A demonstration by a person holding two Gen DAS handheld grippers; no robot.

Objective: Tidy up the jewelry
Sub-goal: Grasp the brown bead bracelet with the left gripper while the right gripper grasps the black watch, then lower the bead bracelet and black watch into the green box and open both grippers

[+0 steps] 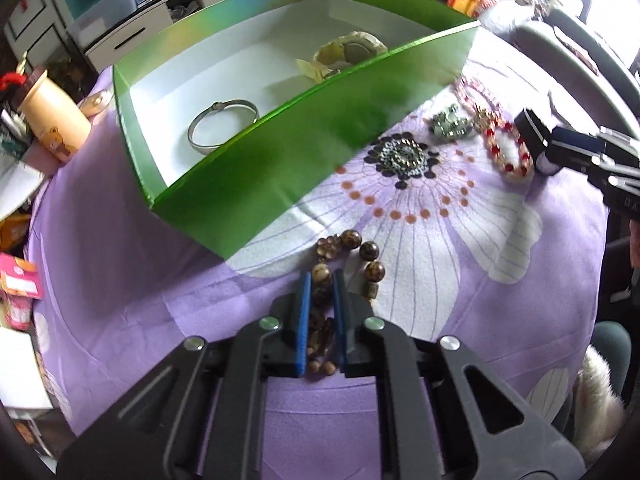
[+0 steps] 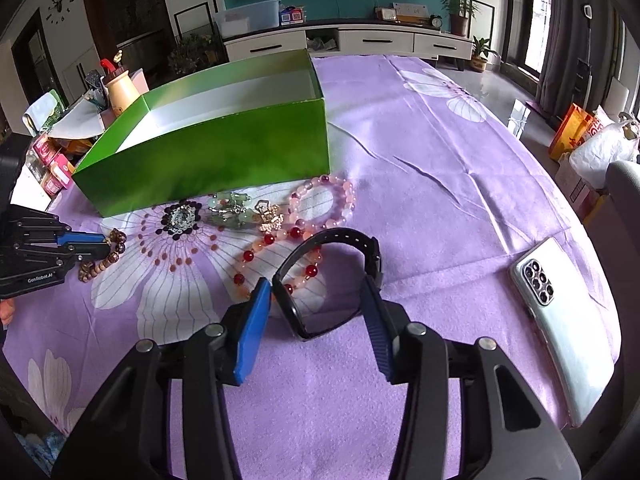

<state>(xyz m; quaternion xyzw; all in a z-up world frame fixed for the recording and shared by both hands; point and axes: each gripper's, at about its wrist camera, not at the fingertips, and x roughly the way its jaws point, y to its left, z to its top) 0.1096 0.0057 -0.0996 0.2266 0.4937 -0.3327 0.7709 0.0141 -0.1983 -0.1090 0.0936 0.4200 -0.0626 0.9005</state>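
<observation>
My left gripper (image 1: 321, 280) is shut on a brown bead bracelet (image 1: 348, 252) that rests on the purple cloth in front of the green box (image 1: 280, 148). The box holds a silver bangle (image 1: 222, 124) and a pale yellow piece (image 1: 348, 52). My right gripper (image 2: 316, 292) is open, its fingers on either side of a black watch (image 2: 332, 280) lying on the cloth. Beyond it lie a red and peach bead string (image 2: 276, 248), a pink bead bracelet (image 2: 324, 204), a green bead piece (image 2: 230, 208) and a gold charm (image 2: 270, 216).
A phone (image 2: 560, 320) lies on the cloth at the right. A peach bottle (image 1: 54, 116) and clutter stand left of the box. The table edge drops off at the right, with a chair (image 1: 576, 52) beyond.
</observation>
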